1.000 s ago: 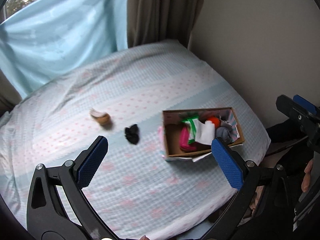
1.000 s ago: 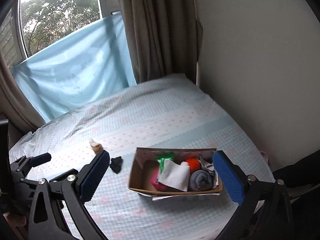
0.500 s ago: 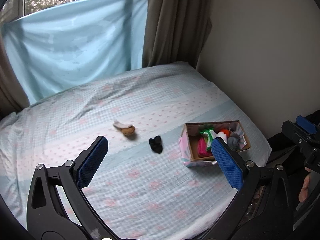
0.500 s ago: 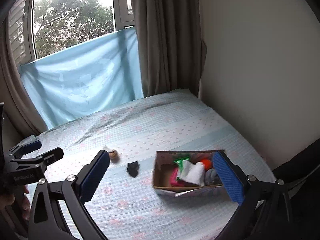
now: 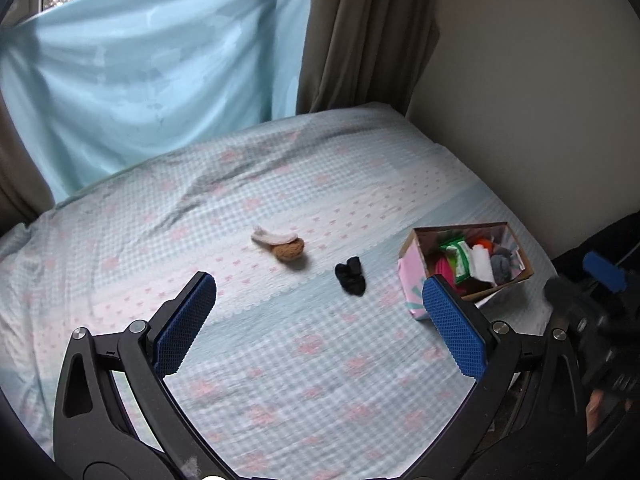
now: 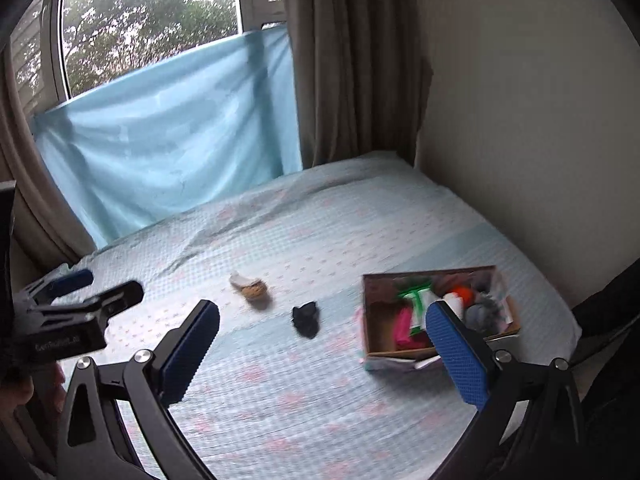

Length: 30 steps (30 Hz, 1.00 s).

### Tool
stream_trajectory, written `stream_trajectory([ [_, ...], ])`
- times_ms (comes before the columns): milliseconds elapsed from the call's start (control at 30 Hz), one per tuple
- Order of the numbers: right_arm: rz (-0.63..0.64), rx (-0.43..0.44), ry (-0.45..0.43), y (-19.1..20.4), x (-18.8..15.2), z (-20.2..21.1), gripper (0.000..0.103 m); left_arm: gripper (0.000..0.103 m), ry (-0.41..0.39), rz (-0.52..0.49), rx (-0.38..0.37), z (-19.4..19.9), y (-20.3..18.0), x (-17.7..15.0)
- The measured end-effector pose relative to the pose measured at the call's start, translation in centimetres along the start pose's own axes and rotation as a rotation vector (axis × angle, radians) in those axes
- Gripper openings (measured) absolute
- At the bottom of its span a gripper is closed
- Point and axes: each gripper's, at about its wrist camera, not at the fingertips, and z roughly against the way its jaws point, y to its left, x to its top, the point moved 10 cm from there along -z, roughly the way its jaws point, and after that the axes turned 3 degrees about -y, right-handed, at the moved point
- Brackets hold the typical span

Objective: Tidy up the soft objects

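A brown and white soft item [image 5: 282, 243] [image 6: 250, 288] and a small black soft item [image 5: 351, 275] [image 6: 306, 319] lie on the bed's checked sheet [image 5: 280, 352]. To their right stands an open cardboard box [image 5: 516, 254] [image 6: 370, 330] holding several colourful soft things. My left gripper [image 5: 320, 328] is open and empty, held above the near part of the bed. My right gripper [image 6: 320, 354] is open and empty too, well short of the box. The left gripper also shows at the left edge of the right wrist view [image 6: 76, 296].
A pale blue cloth [image 6: 172, 128] hangs over the window behind the bed. A brown curtain [image 6: 352, 60] hangs at the back right and a plain wall [image 6: 520, 120] runs along the bed's right side. The bed's near edge lies just below the grippers.
Both grippers have pulled back and up from the bed, so the box and the two loose items look smaller and farther. Both jaws stay open.
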Motion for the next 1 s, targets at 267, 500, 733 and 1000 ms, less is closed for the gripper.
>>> stream_trajectory([
  [267, 0.022, 0.038, 0.086, 2.9, -2.5, -7.1, 0.103, 0.103, 0.062, 0.008, 0.015, -7.7, 2.6, 0.4],
  [500, 0.038, 0.030, 0.146, 3.0, -4.3, -15.0, 0.103, 0.103, 0.143, 0.079, 0.002, -16.8, 5.0, -0.2],
  [733, 0.034, 0.014, 0.210, 1.5, -7.1, -23.6, 0.103, 0.103, 0.207, 0.138, -0.017, -27.0, 6.0, -2.5],
  [1000, 0.037, 0.016, 0.267, 1.0, -10.5, -31.2, 0.103, 0.100, 0.247, 0.157, -0.007, -35.6, 6.4, -4.7],
])
